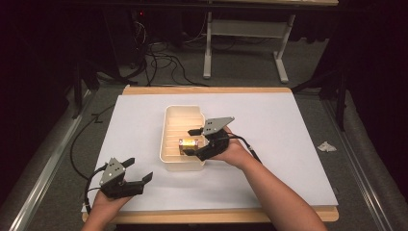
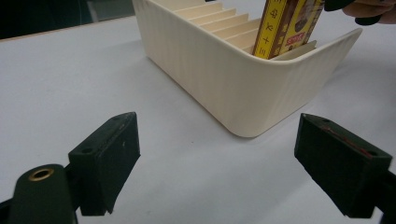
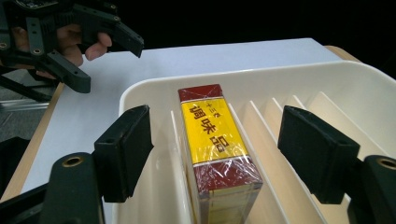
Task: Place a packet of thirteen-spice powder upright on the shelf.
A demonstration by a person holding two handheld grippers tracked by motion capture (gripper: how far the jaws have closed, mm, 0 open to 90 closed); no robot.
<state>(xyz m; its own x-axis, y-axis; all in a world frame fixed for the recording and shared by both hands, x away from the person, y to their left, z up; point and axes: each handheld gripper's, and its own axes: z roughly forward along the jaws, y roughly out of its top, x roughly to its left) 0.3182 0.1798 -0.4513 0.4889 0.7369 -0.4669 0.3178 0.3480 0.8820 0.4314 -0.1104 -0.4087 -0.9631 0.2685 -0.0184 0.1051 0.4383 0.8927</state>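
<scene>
A yellow and dark red box (image 1: 186, 143) stands on edge in a slot of the cream slotted tray (image 1: 169, 159) at the table's middle. My right gripper (image 1: 191, 141) reaches over the tray's right wall. In the right gripper view its jaws stand open on either side of the box (image 3: 208, 112), with gaps on both sides and neither pad touching. My left gripper (image 1: 139, 168) rests near the front left of the table, open and empty. In the left gripper view it (image 2: 222, 135) faces the tray's near corner (image 2: 224, 79), with the box (image 2: 285, 28) standing up behind the wall.
A white sheet (image 1: 288, 144) covers the wooden table. The tray has several empty slots (image 3: 299, 112) beyond the box. The left gripper (image 3: 108, 66) shows at the far left in the right gripper view. Cables, a desk frame (image 1: 208, 48) and a paper scrap (image 1: 326, 146) are on the floor.
</scene>
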